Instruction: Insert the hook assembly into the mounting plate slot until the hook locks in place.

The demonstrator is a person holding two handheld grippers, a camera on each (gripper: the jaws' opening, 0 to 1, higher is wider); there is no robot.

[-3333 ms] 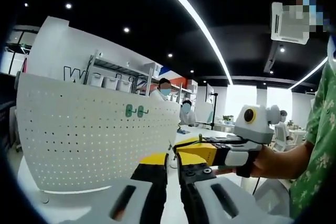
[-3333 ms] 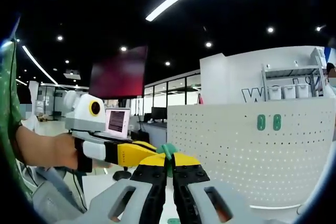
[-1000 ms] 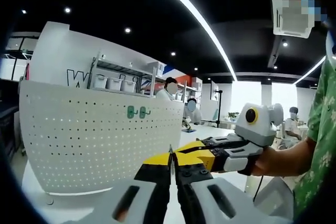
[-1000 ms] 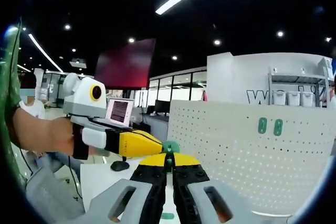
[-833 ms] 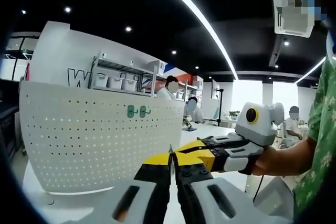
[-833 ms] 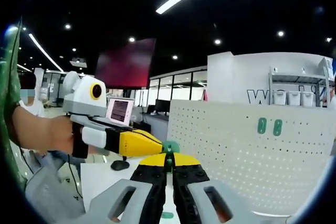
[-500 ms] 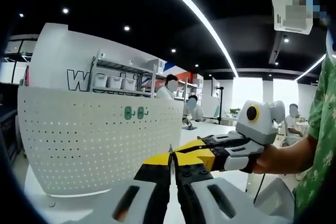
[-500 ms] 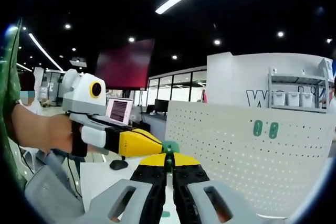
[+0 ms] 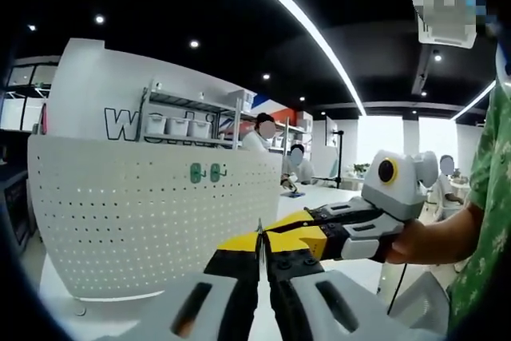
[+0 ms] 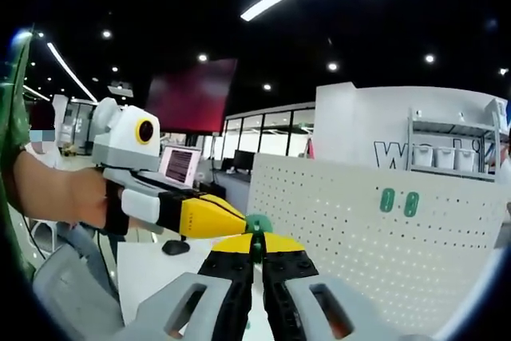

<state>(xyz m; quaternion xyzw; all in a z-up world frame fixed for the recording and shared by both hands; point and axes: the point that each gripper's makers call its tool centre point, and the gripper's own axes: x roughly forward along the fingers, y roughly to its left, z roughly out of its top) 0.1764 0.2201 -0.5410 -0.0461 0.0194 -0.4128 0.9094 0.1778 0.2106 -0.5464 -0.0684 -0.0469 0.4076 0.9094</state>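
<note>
Ahead of both grippers stands one white pegboard (image 9: 144, 221), well apart, with two green hooks (image 10: 398, 201) mounted side by side. The right gripper (image 10: 255, 255) is clamped on a third green hook (image 10: 257, 225), nearer the board's left edge. The left gripper (image 9: 262, 255) pinches something thin I cannot identify.
</note>
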